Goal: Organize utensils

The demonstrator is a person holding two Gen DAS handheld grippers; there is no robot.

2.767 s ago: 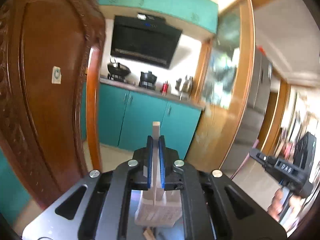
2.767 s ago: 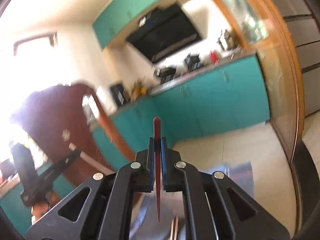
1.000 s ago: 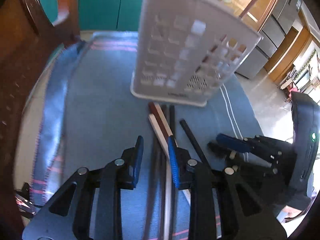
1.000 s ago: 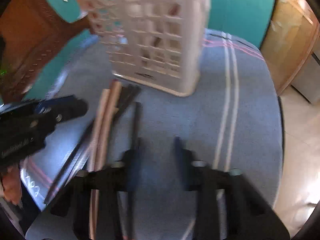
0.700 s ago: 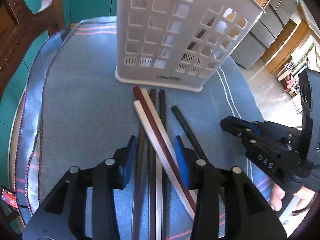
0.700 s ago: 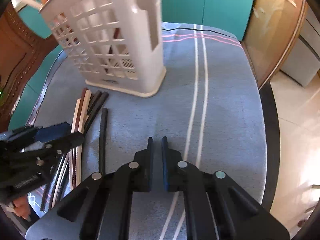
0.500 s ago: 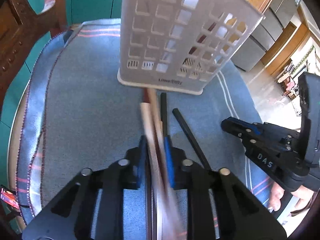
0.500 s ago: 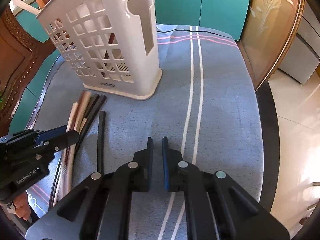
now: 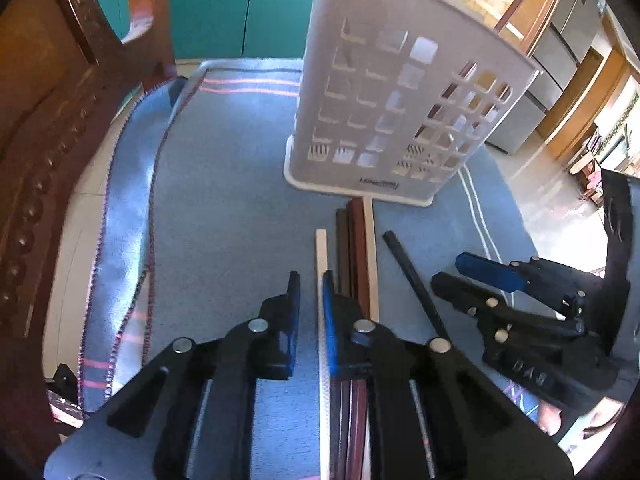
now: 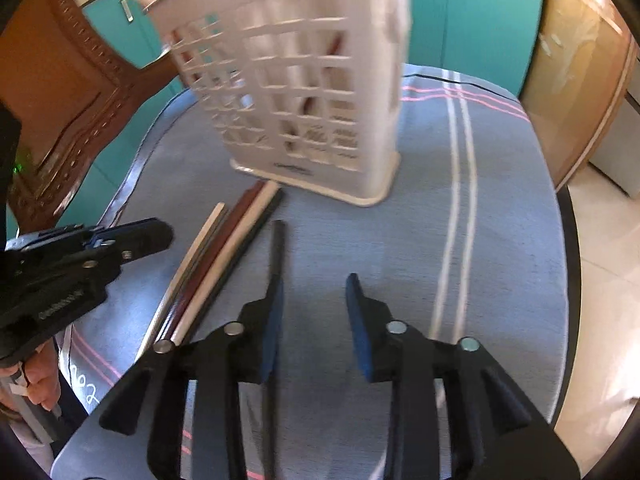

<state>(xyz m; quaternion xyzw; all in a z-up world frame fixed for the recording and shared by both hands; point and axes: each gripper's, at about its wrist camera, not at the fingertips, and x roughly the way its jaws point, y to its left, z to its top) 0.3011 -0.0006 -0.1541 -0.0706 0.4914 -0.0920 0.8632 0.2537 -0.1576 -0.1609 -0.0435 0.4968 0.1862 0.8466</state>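
Lying between left hand-held gripper (image 9: 308,284) opening jaws, white chopstick (image 9: 321,254)

Teal cabinet doors (image 9: 224,8) stand beyond the tabletop's far edge. A carved dark wooden chair back (image 9: 52,120) rises at its left edge. Pale glossy floor tiles (image 10: 600,264) lie past its right edge, beside sunlit orange-brown wood framing (image 10: 576,80).

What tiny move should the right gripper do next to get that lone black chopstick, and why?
Probably nudge the right gripper toward the chopstick bundle: its jaws are opening with nothing between them, and the lone black chopstick runs under its left finger, not in the gap.
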